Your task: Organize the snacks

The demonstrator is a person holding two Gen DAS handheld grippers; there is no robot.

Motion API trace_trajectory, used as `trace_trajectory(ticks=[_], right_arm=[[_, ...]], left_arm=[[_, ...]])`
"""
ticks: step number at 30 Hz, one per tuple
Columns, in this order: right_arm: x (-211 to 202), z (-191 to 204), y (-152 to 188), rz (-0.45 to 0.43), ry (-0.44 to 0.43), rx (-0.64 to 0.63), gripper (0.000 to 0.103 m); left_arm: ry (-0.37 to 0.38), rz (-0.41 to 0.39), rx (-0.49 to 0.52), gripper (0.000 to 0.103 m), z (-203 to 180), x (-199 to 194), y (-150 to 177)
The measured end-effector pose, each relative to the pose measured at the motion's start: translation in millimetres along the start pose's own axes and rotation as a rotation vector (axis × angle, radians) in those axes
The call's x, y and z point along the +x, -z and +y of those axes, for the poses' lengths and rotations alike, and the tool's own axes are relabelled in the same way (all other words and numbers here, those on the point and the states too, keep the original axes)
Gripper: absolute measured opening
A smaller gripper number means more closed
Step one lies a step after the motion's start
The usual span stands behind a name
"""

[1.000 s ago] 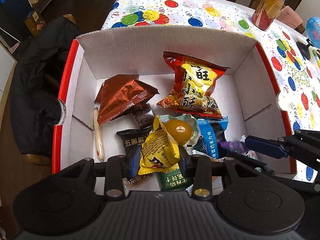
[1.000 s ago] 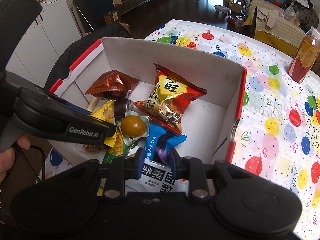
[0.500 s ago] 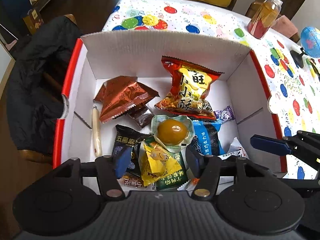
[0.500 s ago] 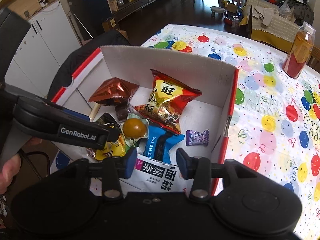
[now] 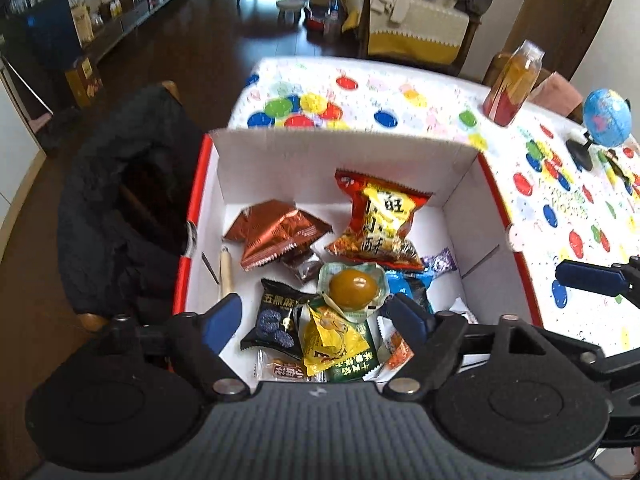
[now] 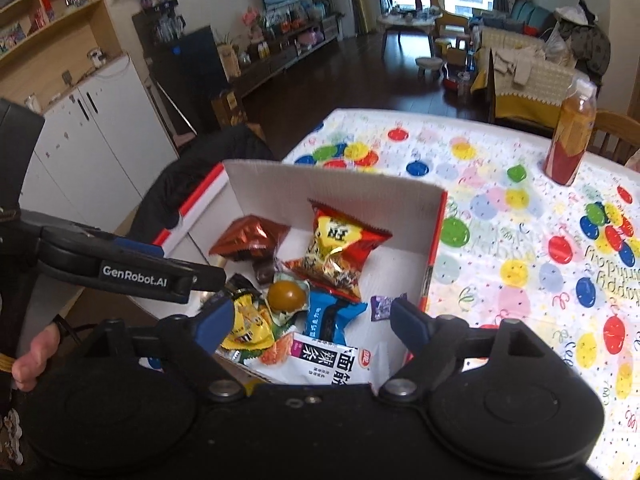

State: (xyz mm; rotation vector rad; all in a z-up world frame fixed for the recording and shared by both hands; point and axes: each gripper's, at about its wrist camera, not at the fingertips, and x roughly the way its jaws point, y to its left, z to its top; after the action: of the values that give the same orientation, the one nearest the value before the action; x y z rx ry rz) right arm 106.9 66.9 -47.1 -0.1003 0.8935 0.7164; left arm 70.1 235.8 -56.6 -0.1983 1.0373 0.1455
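A white cardboard box (image 5: 344, 156) (image 6: 336, 184) with red outer sides holds several snacks. Among them lie a red and yellow bag (image 5: 380, 220) (image 6: 340, 248), a brown foil pack (image 5: 276, 232) (image 6: 248, 238), a packed egg (image 5: 354, 290) (image 6: 285, 296), a yellow packet (image 5: 332, 336) (image 6: 246, 324), a blue pack (image 6: 332, 316) and a small purple candy (image 5: 440, 260) (image 6: 382, 306). My left gripper (image 5: 316, 320) hangs above the box's near end, jaws opening, nothing between its fingers. My right gripper (image 6: 312, 324) hovers over the box too, jaws opening and empty.
The box sits on a table with a balloon-print cloth (image 6: 520, 240). A bottle of orange drink (image 5: 512, 84) (image 6: 570, 132) and a small globe (image 5: 606, 118) stand at the far right. A dark jacket on a chair (image 5: 120, 220) is left of the box.
Both grippers let go of their snacks, the left the yellow packet and the right the purple candy, which now lie in the box. Both jaws spread wide and rose away from the box.
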Motion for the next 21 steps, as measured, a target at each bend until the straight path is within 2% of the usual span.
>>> trace_trajectory(ticks=[6, 12, 13, 15, 21], right_arm=[[-25.2, -1.6, 2.7, -0.073, -0.013, 0.041, 0.102], [-46.3, -0.7, 12.7, -0.164, -0.019, 0.072, 0.103], [-49.6, -0.1, 14.7, -0.181, -0.021, 0.073, 0.103], [-55.4, 1.7, 19.2, -0.220, -0.016, 0.080, 0.103], [-66.2, 1.5, 28.4, -0.263, -0.006, 0.124, 0.103]], left_arm=[[-0.001, -0.065, 0.021, 0.088, -2.8, -24.2, 6.7], [0.021, -0.126, 0.032, 0.088, -6.9, -51.8, 14.8], [0.023, -0.135, 0.029, 0.090, -7.1, -56.1, 16.5], [0.022, -0.159, 0.029, 0.100, -7.5, -64.2, 20.6], [0.034, -0.197, 0.020, 0.102, -7.6, -82.6, 31.4]])
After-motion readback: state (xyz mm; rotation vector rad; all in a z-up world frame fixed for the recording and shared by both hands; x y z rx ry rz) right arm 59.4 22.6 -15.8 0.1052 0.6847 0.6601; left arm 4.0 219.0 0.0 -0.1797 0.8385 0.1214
